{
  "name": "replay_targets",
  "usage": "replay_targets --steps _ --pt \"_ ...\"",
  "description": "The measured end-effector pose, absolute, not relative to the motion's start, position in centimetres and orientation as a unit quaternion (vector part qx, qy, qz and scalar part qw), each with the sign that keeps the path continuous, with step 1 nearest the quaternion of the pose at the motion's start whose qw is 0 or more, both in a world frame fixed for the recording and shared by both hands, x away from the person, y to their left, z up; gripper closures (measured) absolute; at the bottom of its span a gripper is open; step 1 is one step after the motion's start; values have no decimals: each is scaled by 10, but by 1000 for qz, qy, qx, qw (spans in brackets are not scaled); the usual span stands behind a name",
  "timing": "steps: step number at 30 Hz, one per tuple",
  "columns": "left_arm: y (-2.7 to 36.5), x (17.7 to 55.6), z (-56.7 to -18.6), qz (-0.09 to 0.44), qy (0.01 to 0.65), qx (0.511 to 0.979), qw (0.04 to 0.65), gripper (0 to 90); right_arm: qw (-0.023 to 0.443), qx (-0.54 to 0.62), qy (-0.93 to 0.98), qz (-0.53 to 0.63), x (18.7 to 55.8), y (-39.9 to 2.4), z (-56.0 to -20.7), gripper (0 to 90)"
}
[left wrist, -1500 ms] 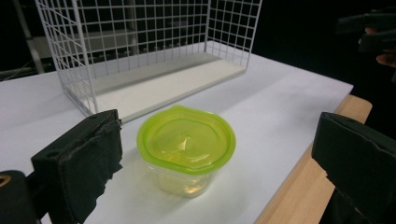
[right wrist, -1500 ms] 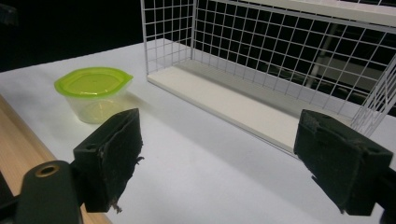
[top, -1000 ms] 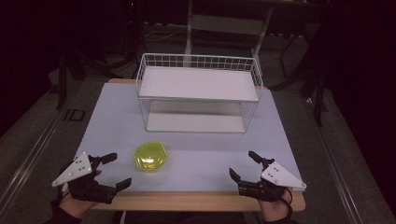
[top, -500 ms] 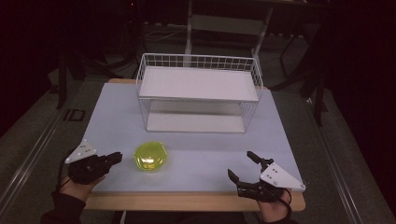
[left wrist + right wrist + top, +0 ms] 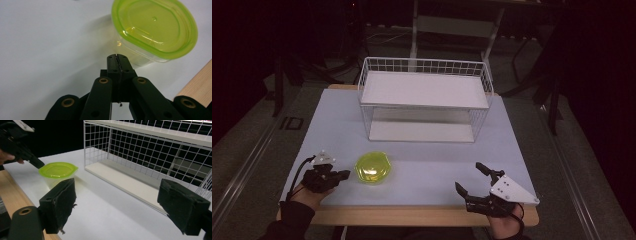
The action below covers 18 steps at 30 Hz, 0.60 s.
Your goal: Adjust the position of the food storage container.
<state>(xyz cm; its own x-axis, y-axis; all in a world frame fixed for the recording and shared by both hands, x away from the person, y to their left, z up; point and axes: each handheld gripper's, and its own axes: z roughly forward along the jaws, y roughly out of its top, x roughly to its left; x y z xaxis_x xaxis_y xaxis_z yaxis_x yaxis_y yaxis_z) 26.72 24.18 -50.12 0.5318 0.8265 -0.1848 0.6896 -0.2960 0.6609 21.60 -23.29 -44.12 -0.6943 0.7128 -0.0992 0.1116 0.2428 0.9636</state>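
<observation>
A clear container with a lime-green lid (image 5: 373, 168) stands on the white table top (image 5: 432, 160), front left. My left gripper (image 5: 343, 175) lies just left of it, low over the table. Its jaws have just been closing and stand shut with nothing between them. In the left gripper view the closed tips (image 5: 117, 59) point at the container's (image 5: 155, 27) near wall, a small gap short of it. My right gripper (image 5: 468, 176) rests at the front right, open and empty. Its two pads (image 5: 60, 205) frame the container (image 5: 58, 170) and the left gripper (image 5: 38, 164) farther off.
A white wire rack (image 5: 424, 92) with an upper shelf and a lower board stands at the back middle of the table; the right gripper view has it (image 5: 150, 152) close ahead. The table's wooden front edge (image 5: 412, 215) runs below both hands. Dark floor surrounds the table.
My left gripper went from open to shut and moved forward and right, down toward the container. The right gripper has stayed in place, open.
</observation>
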Motion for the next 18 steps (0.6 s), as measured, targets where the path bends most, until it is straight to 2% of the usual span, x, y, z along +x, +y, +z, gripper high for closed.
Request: replay_targets --steps 5,18 --pt "228 277 -516 62 470 808 350 900 272 280 739 549 216 -234 -441 149" --pt "193 285 -521 37 430 825 365 900 270 278 739 551 216 -235 -441 149"
